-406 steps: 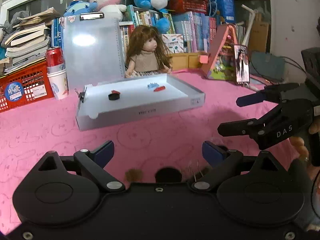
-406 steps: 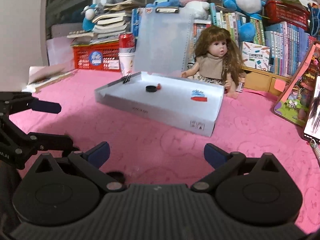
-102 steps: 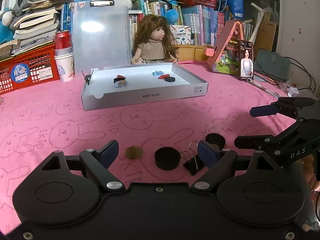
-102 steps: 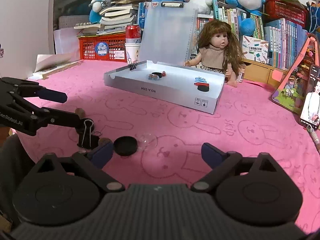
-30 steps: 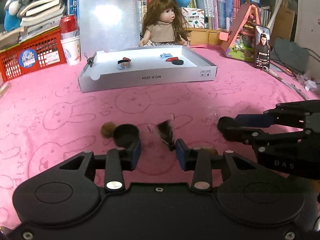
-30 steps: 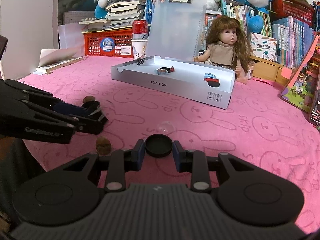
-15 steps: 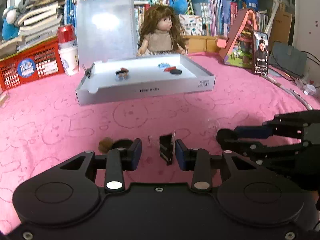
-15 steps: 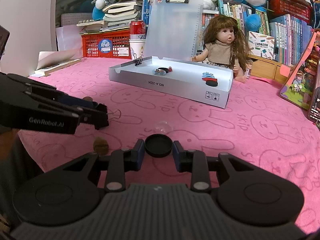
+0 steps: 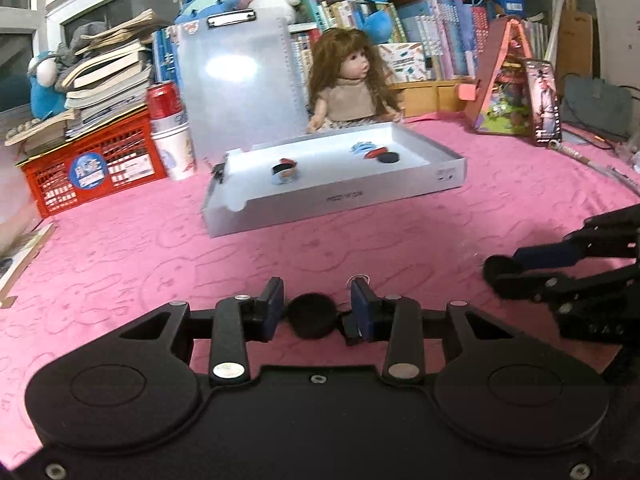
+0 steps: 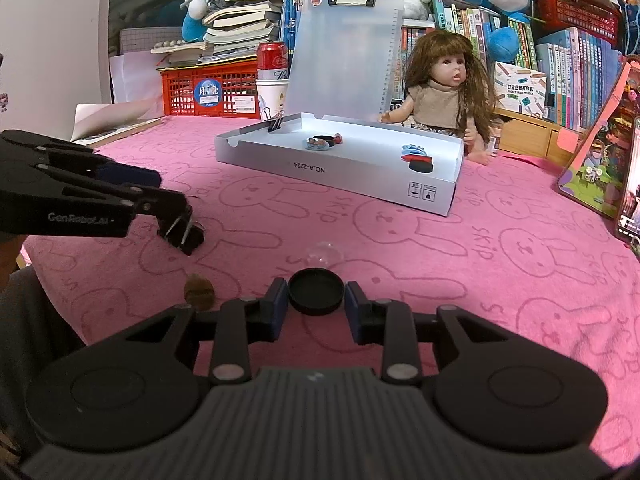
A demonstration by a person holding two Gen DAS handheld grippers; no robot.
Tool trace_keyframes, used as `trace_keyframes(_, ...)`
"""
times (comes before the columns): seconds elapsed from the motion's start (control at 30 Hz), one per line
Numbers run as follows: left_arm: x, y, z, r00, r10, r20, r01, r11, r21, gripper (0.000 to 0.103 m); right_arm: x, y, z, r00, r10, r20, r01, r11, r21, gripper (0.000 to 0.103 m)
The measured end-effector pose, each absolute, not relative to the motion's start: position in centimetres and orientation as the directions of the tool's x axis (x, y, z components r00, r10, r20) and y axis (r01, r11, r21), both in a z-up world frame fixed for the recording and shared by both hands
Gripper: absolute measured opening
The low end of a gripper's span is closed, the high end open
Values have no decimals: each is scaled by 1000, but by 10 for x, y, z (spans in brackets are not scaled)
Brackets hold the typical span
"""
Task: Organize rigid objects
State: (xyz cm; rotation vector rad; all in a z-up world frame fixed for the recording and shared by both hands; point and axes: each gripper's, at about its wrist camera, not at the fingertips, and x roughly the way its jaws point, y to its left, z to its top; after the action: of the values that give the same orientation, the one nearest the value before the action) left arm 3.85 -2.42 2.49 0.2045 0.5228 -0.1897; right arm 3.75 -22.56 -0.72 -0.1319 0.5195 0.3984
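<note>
On the pink cloth [image 10: 500, 280], both claws carry a small item bound for the tray.

The right claw [image 10: 316, 286] is nearly closed, pads pressed on the rim of a black cap [image 10: 316, 298], a grip that likely suits its flat round shape. The left claw [image 9: 316, 292] is narrowed on a binder clip [image 10: 180, 232], which hangs clear of the cloth. A brown nut [image 10: 199, 286] and a clear dome [image 10: 324, 254] lie loose nearby. Further off, the white tray [image 10: 340, 176] holds a badge, caps and a red piece in two clusters, apparently sorted.

both wrist views look low across the cloth [image 9: 360, 248] toward one tray [image 10: 360, 176].
</note>
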Motion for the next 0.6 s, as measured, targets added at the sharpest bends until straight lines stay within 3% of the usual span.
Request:
trace_keyframes(0.17, 36, -13, 25, 843, -115, -526, 207, 971, 121, 37, 37, -226, -7, 794, 337, -507, -403, 915, -23, 38)
trace_keyframes(0.47, 30, -23, 31, 791, -213, -574, 252, 968, -11, 37, 37, -227, -7, 798, 329, -505, -394, 919, -25, 38)
trace_keyframes(0.6, 37, -31, 25, 779, -175, -602, 208, 978, -15, 41, 36, -227, -7, 802, 325, -501, -387, 922, -21, 38)
